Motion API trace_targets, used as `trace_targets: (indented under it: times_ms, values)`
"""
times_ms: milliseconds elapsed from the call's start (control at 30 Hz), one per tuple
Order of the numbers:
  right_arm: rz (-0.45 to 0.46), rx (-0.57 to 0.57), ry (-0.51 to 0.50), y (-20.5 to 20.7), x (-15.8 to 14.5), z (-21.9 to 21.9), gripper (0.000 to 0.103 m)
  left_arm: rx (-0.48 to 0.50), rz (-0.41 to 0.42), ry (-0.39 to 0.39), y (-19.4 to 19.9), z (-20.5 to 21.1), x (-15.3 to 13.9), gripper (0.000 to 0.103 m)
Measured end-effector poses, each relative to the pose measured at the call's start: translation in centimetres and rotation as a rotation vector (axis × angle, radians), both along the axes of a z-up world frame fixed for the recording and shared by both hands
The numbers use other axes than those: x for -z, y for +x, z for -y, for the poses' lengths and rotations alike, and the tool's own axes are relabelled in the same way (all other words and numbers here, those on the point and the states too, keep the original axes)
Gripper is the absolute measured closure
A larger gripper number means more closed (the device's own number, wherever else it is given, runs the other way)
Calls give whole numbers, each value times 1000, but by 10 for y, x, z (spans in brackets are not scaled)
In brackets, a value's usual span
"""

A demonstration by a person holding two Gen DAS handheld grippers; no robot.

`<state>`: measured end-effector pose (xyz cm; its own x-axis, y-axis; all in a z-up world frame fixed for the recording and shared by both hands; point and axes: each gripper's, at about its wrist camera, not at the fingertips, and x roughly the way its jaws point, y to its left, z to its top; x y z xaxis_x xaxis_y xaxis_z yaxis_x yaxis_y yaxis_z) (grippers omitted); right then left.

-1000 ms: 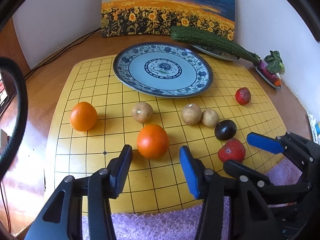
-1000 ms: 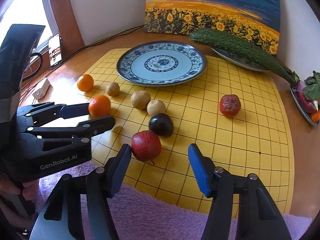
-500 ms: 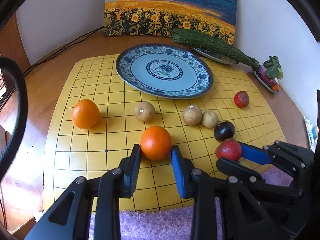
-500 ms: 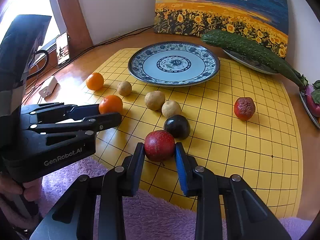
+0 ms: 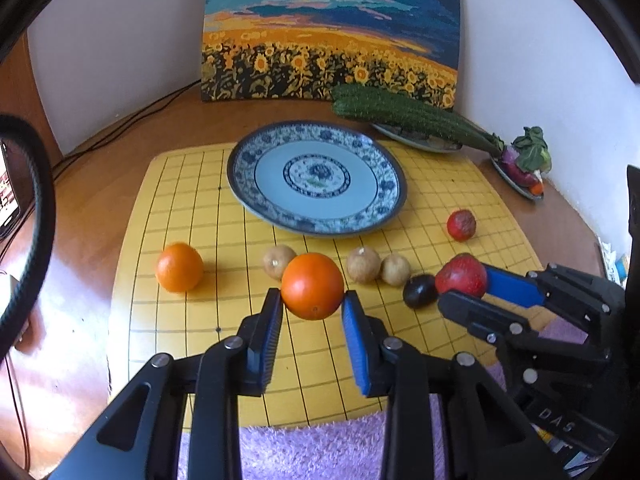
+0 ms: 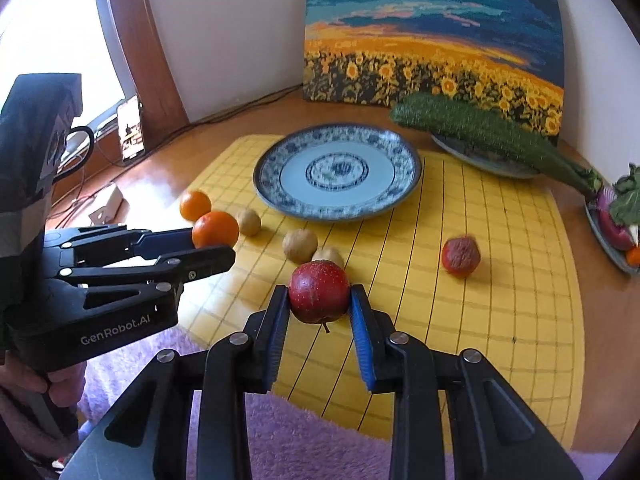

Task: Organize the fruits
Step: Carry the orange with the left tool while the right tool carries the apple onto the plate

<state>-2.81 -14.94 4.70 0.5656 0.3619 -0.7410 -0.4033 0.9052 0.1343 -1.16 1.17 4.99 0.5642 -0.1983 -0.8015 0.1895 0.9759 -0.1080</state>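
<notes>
My left gripper point(image 5: 312, 300) is shut on an orange point(image 5: 312, 286) and holds it above the yellow grid board point(image 5: 180, 184). My right gripper point(image 6: 319, 300) is shut on a red apple point(image 6: 319, 292), also lifted; it shows in the left wrist view too point(image 5: 461, 276). An empty blue-and-white plate point(image 5: 316, 178) sits at the back of the board. On the board lie a second orange point(image 5: 179, 267), three small brown fruits point(image 5: 363, 265), a dark plum point(image 5: 419, 290) and a wrinkled red fruit point(image 5: 461, 225).
A sunflower painting point(image 5: 332, 40) leans on the wall. A long cucumber point(image 5: 408, 116) lies on a dish behind the plate, and a small dish of vegetables point(image 5: 524, 164) is at the far right. A purple fuzzy mat point(image 5: 312, 452) lies at the near edge. Cables and a phone point(image 6: 130, 128) are left.
Both grippers closed on their fruits, the left on the orange and the right on the red apple, and have lifted them off the board toward the plate.
</notes>
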Motion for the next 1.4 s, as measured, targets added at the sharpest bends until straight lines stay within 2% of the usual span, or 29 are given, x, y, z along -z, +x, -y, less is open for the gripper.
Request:
trace_targets:
  times_ms: [200,467,833,1400]
  values:
    - [15,-8,-1,17,-14,-1,71,-2,-6,-26,13,-3,-9,71]
    - [9,5,8,51,-22,-1,71,-21,26,5,37,-4,-13,71]
    - [-10,39,-1,91,-12,-2,71,-62,46,17,77,-7,8,71]
    - [-21,71,-35,128,11,-13,71,-78,2,29,115,1,40,71]
